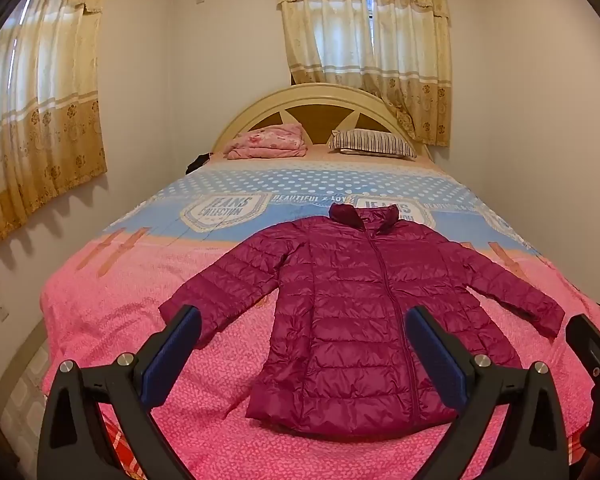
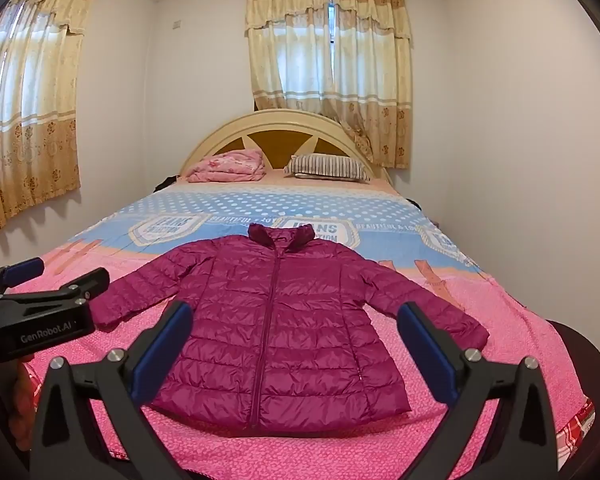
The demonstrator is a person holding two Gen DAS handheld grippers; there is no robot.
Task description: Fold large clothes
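Observation:
A magenta quilted puffer jacket (image 1: 352, 312) (image 2: 276, 332) lies flat and zipped on the pink bedspread, collar toward the headboard, both sleeves spread out to the sides. My left gripper (image 1: 302, 320) hovers open above the foot of the bed, short of the jacket's hem, with nothing between its blue pads. My right gripper (image 2: 294, 316) is open too, held at the same distance over the hem. In the right wrist view the left gripper (image 2: 56, 272) shows at the left edge, beside the jacket's left sleeve. The right gripper's finger (image 1: 592, 344) appears at the right edge of the left wrist view.
The bed (image 1: 100, 312) fills the room between white walls. A folded pink blanket (image 1: 266, 142) and a striped pillow (image 1: 374, 143) lie by the cream headboard (image 1: 320, 98). Curtained windows (image 1: 366, 52) stand behind and to the left. A dark object (image 1: 198, 162) sits at the bed's far left edge.

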